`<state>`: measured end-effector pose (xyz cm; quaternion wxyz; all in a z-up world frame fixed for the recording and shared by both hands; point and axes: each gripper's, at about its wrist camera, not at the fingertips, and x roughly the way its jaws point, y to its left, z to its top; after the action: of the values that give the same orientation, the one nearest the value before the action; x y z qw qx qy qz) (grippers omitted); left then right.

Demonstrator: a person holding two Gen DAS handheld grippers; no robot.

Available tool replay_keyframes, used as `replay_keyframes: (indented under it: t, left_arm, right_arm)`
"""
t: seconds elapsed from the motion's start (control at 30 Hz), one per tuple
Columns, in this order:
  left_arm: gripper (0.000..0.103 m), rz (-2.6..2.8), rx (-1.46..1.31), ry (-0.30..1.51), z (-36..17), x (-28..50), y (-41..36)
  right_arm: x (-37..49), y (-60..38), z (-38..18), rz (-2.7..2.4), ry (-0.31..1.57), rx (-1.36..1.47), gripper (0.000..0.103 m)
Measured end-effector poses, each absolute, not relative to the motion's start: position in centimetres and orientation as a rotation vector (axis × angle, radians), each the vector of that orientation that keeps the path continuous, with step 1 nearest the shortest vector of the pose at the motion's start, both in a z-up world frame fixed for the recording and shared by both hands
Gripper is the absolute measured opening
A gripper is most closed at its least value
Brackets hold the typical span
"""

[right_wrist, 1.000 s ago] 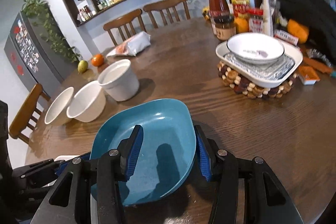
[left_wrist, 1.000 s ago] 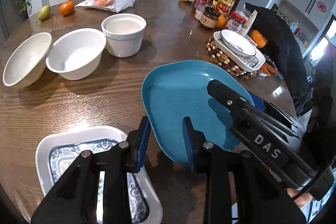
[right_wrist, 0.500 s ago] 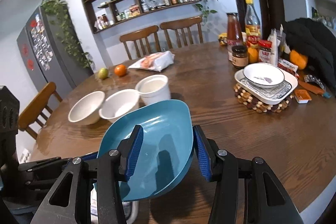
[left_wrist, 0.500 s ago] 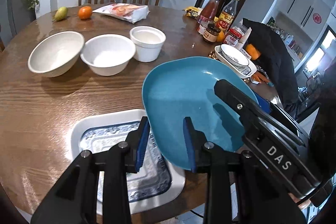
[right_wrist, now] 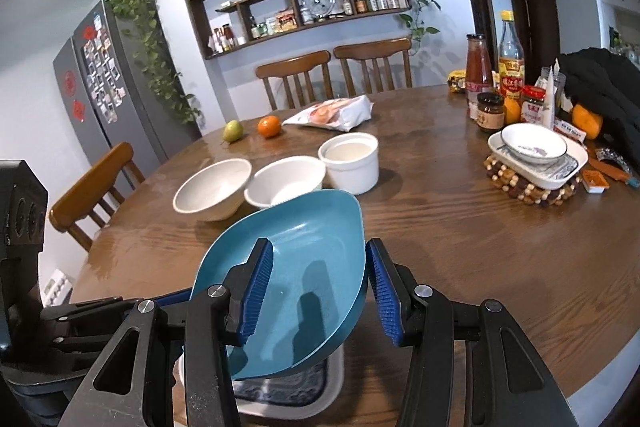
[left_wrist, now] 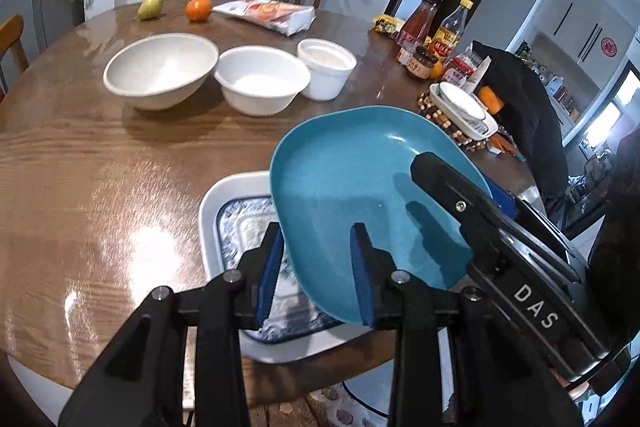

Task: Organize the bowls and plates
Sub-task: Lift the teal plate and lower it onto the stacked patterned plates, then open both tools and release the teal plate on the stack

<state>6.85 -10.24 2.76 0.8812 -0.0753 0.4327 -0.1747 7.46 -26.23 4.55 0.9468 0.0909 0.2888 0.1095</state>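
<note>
Both hand-held grippers grip the teal plate [left_wrist: 352, 183] above the patterned tray [left_wrist: 236, 211] at the desk's [left_wrist: 100, 163] near edge, left hand-held gripper [left_wrist: 316, 267] loosening, right hand-held gripper [right_wrist: 320, 291] clamped.

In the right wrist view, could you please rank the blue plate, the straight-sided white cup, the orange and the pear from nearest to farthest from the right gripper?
1. Blue plate, held at the right gripper.
2. Straight-sided white cup, mid-table.
3. Orange and pear, side by side at the far edge; too close to call.
</note>
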Motion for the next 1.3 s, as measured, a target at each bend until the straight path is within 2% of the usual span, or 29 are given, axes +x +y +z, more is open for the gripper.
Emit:
replay_keyframes:
  t: [0.6, 1.1, 1.3]
  left_arm:
    - [0.031, -0.315, -0.123, 0.961, -0.5, 6.9, -7.3]
    - [0.031, -0.32, -0.084, 0.972, -1.3, 7.4, -8.1]
    - [0.034, -0.34, -0.113, 0.984, -1.2, 7.7, -7.8]
  right_arm:
    - [7.5, -23.3, 0.2, 0.24, 0.666, 0.247, 0.051]
    - [7.8, -23.7, -1.0, 0.217, 0.711, 0.277, 0.051]
    - [8.0, -24.1, -1.3, 0.224, 0.734, 0.3, 0.051]
